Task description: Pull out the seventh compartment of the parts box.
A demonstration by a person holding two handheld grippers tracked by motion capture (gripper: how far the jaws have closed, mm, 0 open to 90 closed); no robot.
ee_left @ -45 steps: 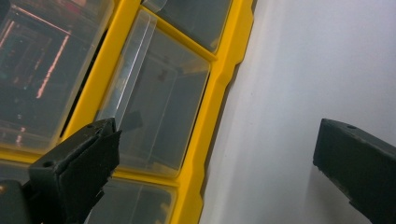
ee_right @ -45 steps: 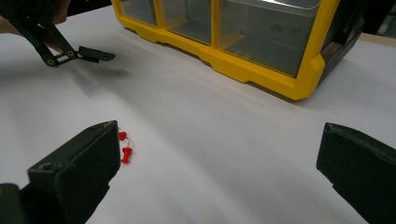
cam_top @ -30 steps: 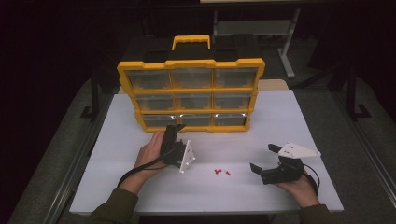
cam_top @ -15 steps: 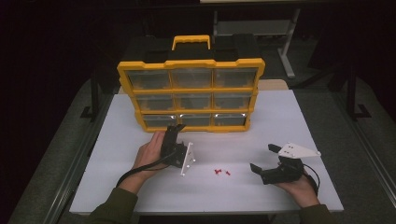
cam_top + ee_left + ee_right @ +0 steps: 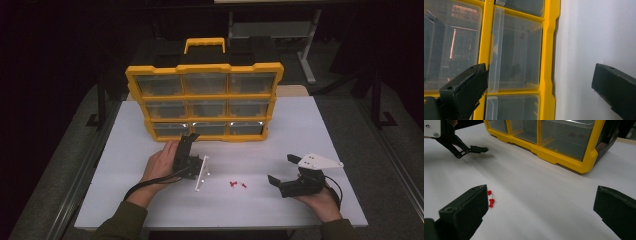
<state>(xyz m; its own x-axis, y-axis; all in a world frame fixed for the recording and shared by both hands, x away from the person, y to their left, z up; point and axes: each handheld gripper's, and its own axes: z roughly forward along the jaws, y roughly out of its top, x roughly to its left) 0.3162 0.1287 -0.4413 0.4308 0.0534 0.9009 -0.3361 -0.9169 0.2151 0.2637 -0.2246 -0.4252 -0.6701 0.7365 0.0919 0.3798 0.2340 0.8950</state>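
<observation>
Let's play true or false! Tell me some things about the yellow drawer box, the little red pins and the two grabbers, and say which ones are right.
1. The left gripper is at the bottom row of the yellow drawer box. True.
2. The right gripper holds a red pin. False: its jaws are open and hold nothing.
3. The red pins lie on the white table between the two grippers. True.
4. One drawer is pulled all the way out. False: every drawer sits in the box.

No readable text, label, brand, number or sign is showing anywhere. The yellow organizer with clear drawers is standing at the far side of the white table, and its frame and drawer fronts are carrying no lettering that can be made out.
</observation>
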